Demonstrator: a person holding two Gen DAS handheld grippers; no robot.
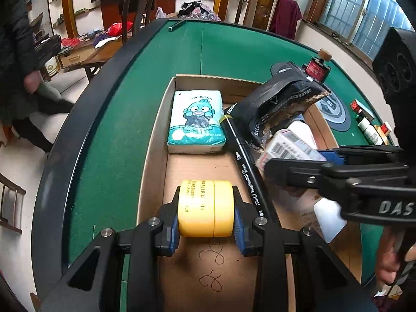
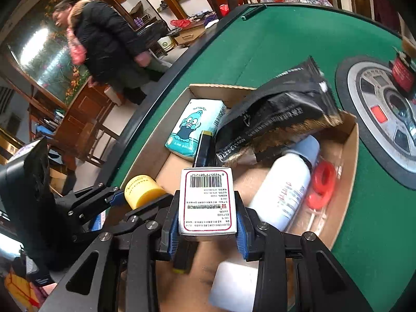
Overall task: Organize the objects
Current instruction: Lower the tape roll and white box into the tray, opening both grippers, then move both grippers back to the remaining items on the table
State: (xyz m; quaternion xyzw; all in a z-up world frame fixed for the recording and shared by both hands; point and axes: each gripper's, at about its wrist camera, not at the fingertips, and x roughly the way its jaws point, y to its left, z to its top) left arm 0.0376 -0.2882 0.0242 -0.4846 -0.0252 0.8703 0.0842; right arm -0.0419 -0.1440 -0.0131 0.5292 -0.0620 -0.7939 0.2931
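My left gripper (image 1: 206, 219) is shut on a yellow round jar (image 1: 205, 208), held over the floor of the cardboard box (image 1: 156, 135); the jar also shows in the right wrist view (image 2: 141, 189). My right gripper (image 2: 208, 227) is shut on a small white carton with a barcode (image 2: 207, 201), held above the box middle; it shows in the left wrist view (image 1: 288, 148). In the box lie a tissue pack (image 1: 196, 122), a black pen (image 1: 245, 166), a black pouch (image 2: 275, 119), a white bottle (image 2: 283, 189) and a red ring (image 2: 322, 182).
The box sits on a green table (image 1: 228, 49) with a dark raised rim. A round grey centre console (image 2: 384, 111), a red-labelled bottle (image 1: 317, 67) and small bottles (image 1: 369, 127) stand right of the box. A person (image 2: 104, 39) and chairs are beyond the table.
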